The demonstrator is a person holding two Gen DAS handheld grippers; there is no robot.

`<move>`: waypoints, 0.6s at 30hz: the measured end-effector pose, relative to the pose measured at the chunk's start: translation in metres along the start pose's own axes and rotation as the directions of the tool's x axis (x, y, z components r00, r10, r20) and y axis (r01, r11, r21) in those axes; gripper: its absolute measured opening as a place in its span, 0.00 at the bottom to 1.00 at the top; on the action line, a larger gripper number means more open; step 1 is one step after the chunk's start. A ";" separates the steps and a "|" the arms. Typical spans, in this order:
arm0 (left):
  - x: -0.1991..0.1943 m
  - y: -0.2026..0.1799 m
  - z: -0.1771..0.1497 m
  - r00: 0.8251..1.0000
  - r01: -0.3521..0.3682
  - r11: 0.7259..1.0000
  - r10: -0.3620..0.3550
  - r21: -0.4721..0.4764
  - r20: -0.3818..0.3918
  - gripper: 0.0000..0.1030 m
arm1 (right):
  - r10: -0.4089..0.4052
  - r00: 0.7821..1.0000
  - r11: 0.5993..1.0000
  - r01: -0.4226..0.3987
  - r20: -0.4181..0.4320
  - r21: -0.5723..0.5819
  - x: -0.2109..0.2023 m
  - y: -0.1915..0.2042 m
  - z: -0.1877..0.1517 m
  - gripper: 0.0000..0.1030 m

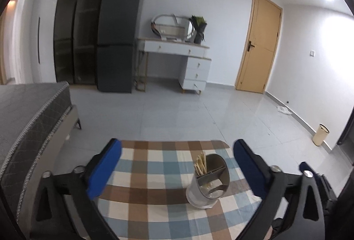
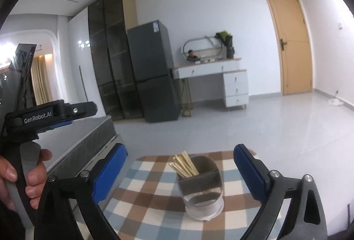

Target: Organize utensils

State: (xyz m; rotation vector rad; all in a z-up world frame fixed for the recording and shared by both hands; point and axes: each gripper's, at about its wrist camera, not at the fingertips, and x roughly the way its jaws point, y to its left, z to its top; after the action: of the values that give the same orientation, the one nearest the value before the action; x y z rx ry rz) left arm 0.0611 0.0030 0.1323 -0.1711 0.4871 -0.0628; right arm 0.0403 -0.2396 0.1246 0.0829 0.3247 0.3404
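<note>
A round metal utensil holder (image 1: 208,182) (image 2: 202,189) with inner dividers stands upright on the checked tablecloth (image 1: 154,173) (image 2: 150,195). A bundle of pale wooden chopsticks (image 1: 201,165) (image 2: 183,164) leans in its rear-left compartment. My left gripper (image 1: 177,158) is open, its blue pads wide apart with nothing between them, and the holder stands beyond them on the table. My right gripper (image 2: 180,162) is open too, empty, held above and in front of the holder. The left gripper's body (image 2: 44,116) shows at the left of the right wrist view, held by a person's hand (image 2: 20,178).
A grey mattress on a bed frame (image 1: 28,120) (image 2: 84,140) lies close to the table's left. Across the tiled floor stand a dark fridge (image 1: 119,40), a white desk with drawers (image 1: 188,62), a wooden door (image 1: 258,45) and a small bin (image 1: 320,134).
</note>
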 end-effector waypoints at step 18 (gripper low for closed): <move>-0.031 0.009 -0.042 0.992 -0.055 0.998 0.051 0.030 0.113 0.98 | -0.074 0.994 0.995 0.079 0.076 -0.066 -0.037 0.028 -0.017 1.00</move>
State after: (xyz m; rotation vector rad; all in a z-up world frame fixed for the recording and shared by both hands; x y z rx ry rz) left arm 0.0140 0.0085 0.1083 -0.1287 0.3784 -0.0095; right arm -0.0066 -0.2257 0.1232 0.0146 0.2424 0.2717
